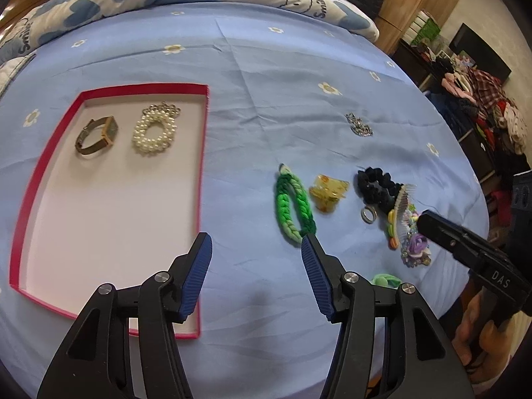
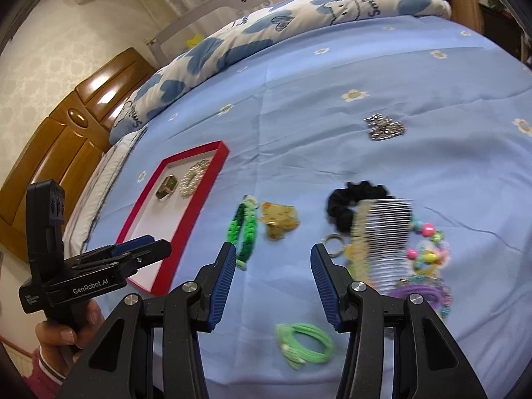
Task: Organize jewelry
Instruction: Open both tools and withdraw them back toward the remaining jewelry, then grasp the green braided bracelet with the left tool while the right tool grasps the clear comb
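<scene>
Both grippers hung spread and empty over the blue flowered bedsheet [image 1: 266, 99], nothing between their blue pads. Nearest the right gripper [image 2: 272, 259], just beneath and slightly ahead of its tips, lay a bundle of thin green hair ties [image 2: 304, 340]; a step beyond its right finger sat the clutter of a clear comb [image 2: 382, 232], a metal ring [image 2: 332, 242], bright beads [image 2: 429, 242] and purple bands [image 2: 422, 291], heaped together and probably awaiting sorting. Ahead of its left finger lay the green braided bracelet [image 2: 244, 229] and, beside that, the amber claw clip [image 2: 279, 221], with the black scrunchie [image 2: 352, 204] behind the comb. The left gripper [image 1: 256, 246] pointed down at bare sheet, its right fingertip close to the braided bracelet's near end, its left fingertip over the near edge of the red-rimmed tray [image 1: 202, 166]. That tray stretched away to its left, holding the gold watch [image 1: 98, 134] and the pearl bracelet [image 1: 154, 129] side by side at the far end, apparently leaving the nearer floor free for later pieces. Farthest ahead, well apart from everything, a small silver rhinestone piece [image 1: 359, 126] lay alone. With jaws parted, each hand seemed poised to choose a next piece.
</scene>
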Demonstrator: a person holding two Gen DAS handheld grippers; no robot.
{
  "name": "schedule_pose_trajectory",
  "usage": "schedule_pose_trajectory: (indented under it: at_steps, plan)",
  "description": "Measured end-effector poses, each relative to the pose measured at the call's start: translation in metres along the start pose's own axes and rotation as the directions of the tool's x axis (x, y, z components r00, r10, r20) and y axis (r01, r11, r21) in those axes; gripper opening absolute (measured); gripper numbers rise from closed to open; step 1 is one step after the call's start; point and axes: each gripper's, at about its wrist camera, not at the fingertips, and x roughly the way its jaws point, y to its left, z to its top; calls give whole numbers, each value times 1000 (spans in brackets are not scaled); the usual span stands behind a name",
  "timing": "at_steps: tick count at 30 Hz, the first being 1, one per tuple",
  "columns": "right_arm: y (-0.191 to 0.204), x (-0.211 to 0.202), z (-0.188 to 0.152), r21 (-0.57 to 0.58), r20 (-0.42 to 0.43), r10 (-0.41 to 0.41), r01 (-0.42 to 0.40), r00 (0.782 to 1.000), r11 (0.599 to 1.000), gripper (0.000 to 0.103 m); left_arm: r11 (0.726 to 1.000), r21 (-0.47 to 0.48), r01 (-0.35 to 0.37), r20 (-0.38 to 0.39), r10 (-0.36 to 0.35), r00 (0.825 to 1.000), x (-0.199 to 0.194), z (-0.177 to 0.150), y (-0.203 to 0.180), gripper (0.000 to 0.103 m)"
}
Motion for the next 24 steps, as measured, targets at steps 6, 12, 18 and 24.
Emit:
schedule_pose_trajectory:
  at_steps: [6, 12, 18, 24]
  plan:
    - [-19, -21, -6, -13, 52, -108, 109, 993, 994, 56, 1000, 16, 12, -26, -11, 1000, 13, 1, -13, 60]
    - [-44, -10, -5, 8, 31, -150, 150, 988, 989, 60, 999, 33, 23, -72, -20, 997, 40, 9, -28, 64]
    - [-48, 17, -7, -15, -20, -149, 149, 989, 989, 64, 998, 66, 16, -114, -9, 993, 68, 15, -42, 64]
    - [-53, 36, -8, -37, -34, -179, 178, 983, 983, 64, 996, 93, -6, -128, 18, 992, 87, 15, -47, 58]
